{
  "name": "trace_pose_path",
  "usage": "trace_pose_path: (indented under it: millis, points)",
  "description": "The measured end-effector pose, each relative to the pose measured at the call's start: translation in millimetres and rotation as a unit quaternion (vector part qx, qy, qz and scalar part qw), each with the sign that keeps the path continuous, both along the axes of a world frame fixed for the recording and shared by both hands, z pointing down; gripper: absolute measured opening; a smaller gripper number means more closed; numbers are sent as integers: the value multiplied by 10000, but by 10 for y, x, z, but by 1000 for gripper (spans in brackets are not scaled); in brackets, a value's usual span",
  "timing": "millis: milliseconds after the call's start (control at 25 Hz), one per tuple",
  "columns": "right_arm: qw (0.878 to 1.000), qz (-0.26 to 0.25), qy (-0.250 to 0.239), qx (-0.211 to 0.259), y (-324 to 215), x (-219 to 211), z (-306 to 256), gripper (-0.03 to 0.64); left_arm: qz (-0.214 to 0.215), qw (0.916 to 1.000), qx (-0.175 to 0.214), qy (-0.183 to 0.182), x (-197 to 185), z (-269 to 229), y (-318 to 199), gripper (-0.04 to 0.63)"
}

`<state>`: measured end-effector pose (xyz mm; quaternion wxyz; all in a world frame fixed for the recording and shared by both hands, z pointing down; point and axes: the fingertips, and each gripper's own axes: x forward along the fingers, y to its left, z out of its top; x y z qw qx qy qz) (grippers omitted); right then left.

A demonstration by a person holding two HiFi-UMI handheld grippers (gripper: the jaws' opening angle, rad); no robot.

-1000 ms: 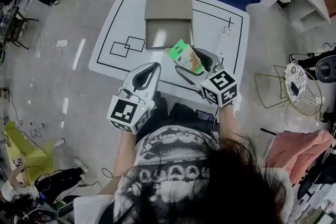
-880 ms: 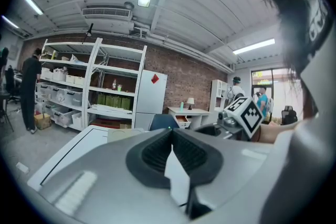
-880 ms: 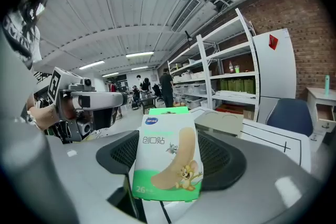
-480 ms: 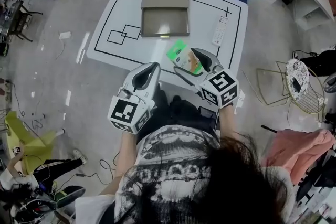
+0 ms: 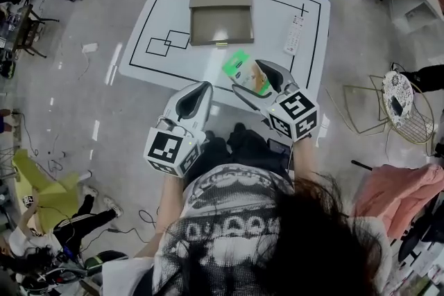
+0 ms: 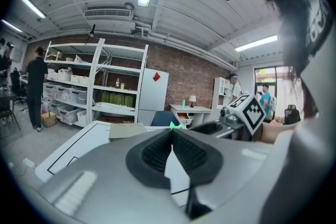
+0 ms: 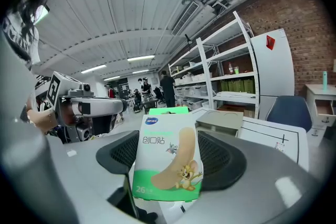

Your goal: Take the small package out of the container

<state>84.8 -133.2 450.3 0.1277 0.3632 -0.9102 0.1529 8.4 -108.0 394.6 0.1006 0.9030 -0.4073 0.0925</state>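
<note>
Now, flat glossy package (image 7: 168,160), ribbed right tongs (image 5: 251,78)

Head view: steep top-down over table (image 5: 267,31). Gripper views: low, forward along jaws; all share table.

- The package (image 5: 246,73), pinched in the right gripper (image 5: 244,78), has drawn back from the container (image 5: 220,8). A second ago its top edge overlapped the container's near right corner in the head view. Now it sits clear of that corner, on the person's side.
- The left gripper (image 5: 202,87) has also pulled farther from the container's near edge, out toward the rim of the tabletop (image 5: 159,17).
</note>
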Motion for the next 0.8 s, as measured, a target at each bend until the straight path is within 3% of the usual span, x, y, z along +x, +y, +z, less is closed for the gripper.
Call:
trace_pose_path:
  millis: [800]
  points:
    - [9953,956,-109,-133,413,-545,-86,357,743,9972,-22,86,-630,-49,240,0]
